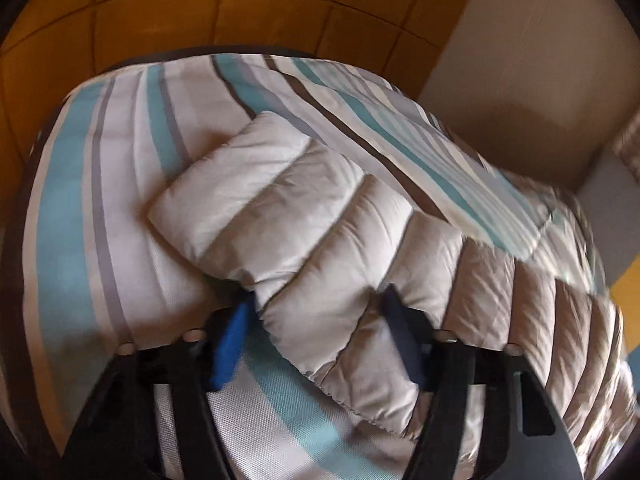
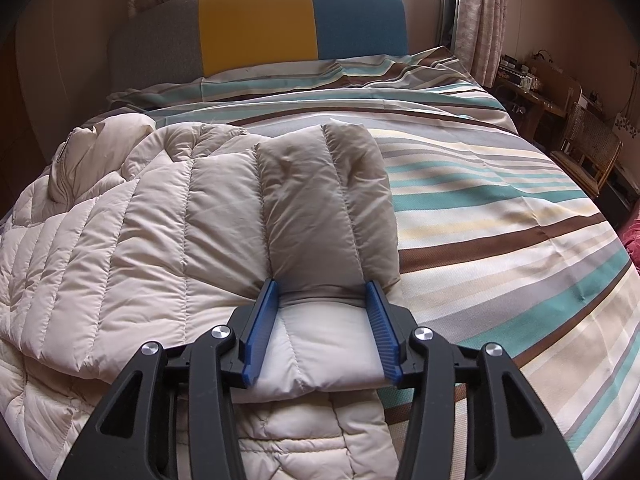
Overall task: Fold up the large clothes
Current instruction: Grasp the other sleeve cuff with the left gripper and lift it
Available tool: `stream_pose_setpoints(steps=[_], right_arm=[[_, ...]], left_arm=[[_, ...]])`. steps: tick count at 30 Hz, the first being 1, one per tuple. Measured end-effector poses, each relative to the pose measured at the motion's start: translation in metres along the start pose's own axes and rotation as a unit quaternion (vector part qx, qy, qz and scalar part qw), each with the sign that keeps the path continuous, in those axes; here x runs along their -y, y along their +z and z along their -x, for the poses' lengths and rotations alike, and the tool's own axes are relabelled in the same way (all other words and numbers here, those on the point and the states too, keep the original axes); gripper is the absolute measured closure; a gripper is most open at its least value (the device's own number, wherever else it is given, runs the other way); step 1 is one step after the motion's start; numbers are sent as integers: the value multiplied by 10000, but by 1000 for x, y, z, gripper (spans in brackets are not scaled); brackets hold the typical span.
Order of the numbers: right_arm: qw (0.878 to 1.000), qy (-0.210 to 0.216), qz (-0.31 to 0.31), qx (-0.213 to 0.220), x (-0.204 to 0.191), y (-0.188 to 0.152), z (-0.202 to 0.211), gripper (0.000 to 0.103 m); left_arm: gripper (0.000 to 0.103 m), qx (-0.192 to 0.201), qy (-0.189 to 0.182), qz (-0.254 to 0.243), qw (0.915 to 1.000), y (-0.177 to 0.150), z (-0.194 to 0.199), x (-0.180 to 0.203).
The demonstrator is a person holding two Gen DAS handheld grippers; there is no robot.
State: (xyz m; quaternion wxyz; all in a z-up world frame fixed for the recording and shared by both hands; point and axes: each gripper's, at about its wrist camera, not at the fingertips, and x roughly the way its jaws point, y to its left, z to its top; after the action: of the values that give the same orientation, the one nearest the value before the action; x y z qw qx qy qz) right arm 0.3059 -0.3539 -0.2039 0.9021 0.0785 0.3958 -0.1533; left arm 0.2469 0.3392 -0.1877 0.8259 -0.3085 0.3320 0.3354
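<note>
Both grippers clamp the cream puffer jacket (image 2: 160,216): left gripper (image 1: 316,304) on one sleeve, right gripper (image 2: 322,292) on another, over the striped duvet (image 2: 500,208).

Both grippers tilted downward
The left gripper (image 1: 316,304) and the right gripper (image 2: 323,292) each clamped a padded sleeve between their jaws

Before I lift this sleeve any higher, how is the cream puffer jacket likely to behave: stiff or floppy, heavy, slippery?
Probably floppy: the puffer jacket creases and slumps over the striped duvet. Likely light for its bulk, judging by the puffy quilted channels. The shell has a slight sheen, so the sleeve between the right gripper pads may slip unless squeezed firmly.
</note>
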Motion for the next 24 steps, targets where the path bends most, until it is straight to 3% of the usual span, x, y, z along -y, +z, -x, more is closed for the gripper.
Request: stream_pose_setpoints(steps=[2,5,8,14,20,24], right_arm=[[10000,-12,-22,-5,1,0,0,55],[9999,-27,-111,-29,4,0,-2,49],[9997,-83,-196,-75,7,0,-3,41],[9998,-179,-119,-59,3,0,-1,41],[9997,-209,-102,-53,1,0,-1,41],[9997,-204,-105,-55,1,0,-1,40]], left_arm=[[73,-4,-14,112,9999,2,-3,-3],[87,49,-193,181,9996,1,2,-4],[88,268,-160,216,9993,-2,15,0],[88,1063,-44,-55,9943,-7,58,27],[88,1692,-562,-699,9815,-18,102,77],[88,1869,-918,-1114,9717,-33,125,108]])
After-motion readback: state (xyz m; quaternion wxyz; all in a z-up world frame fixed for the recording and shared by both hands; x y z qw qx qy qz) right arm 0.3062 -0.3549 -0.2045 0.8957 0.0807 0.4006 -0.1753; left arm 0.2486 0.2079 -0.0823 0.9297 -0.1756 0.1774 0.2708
